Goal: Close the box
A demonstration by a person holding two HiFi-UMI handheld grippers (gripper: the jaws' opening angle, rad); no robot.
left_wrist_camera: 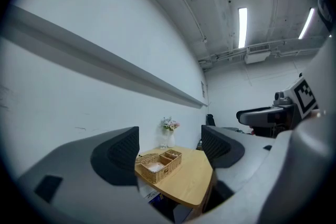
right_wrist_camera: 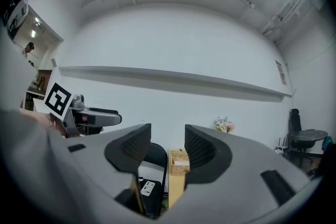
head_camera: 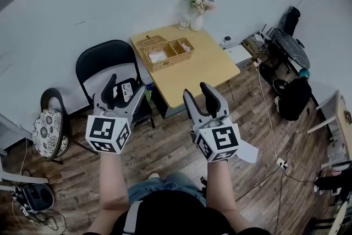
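A wicker box (head_camera: 166,53) with several compartments stands at the far-left end of a small wooden table (head_camera: 204,67); its woven lid (head_camera: 150,41) lies folded back on the left. My left gripper (head_camera: 125,91) and right gripper (head_camera: 199,95) are held up side by side, well short of the table, both open and empty. In the left gripper view the box (left_wrist_camera: 159,164) shows far off between the open jaws of the left gripper (left_wrist_camera: 168,152). The right gripper (right_wrist_camera: 167,147) frames the box (right_wrist_camera: 179,161) and the table's edge from the side.
A black chair (head_camera: 106,65) with a dark case and a remote on its seat (head_camera: 127,91) stands left of the table. A vase of flowers (head_camera: 197,20) sits at the table's back. A patterned stool (head_camera: 48,132), bags (head_camera: 293,97), cables and a white sheet (head_camera: 248,152) lie around on the wooden floor.
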